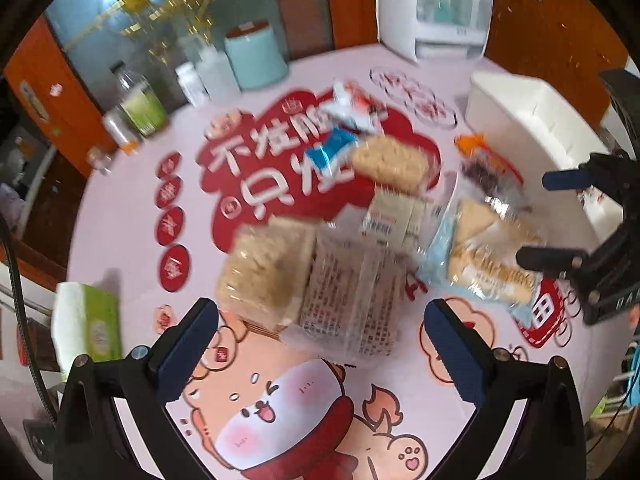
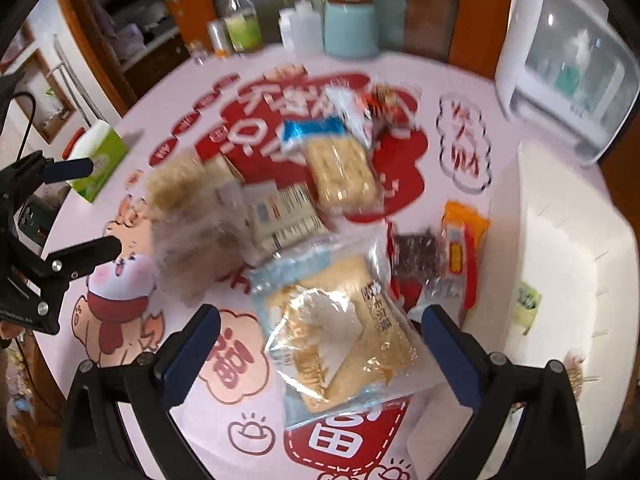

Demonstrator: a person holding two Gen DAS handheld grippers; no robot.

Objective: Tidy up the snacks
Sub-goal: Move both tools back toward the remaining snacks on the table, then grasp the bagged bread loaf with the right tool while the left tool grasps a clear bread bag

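Several snack packets lie in a loose heap on the pink printed tablecloth [image 1: 120, 208]. My left gripper [image 1: 320, 340] is open above a clear bag of pale crackers [image 1: 304, 280], not touching it. My right gripper [image 2: 320, 344] is open too, its fingers either side of a light blue biscuit packet [image 2: 340, 320], clear of it. An oat bar with a blue end [image 2: 340, 172], a small barcoded box [image 2: 284, 212], a red-and-white packet [image 2: 376, 108] and an orange packet [image 2: 460, 248] lie beyond. A white bin [image 2: 568, 248] stands at the right. Each gripper shows in the other's view, the right gripper [image 1: 552, 220] and the left gripper [image 2: 80, 210].
A green tissue box [image 1: 88, 320] sits near the table's left edge. A pale blue canister [image 1: 256, 56], white bottles [image 1: 208, 72] and a green-labelled bottle [image 1: 140, 104] line the far edge. A white appliance with a clear door [image 1: 436, 4] stands at the back right.
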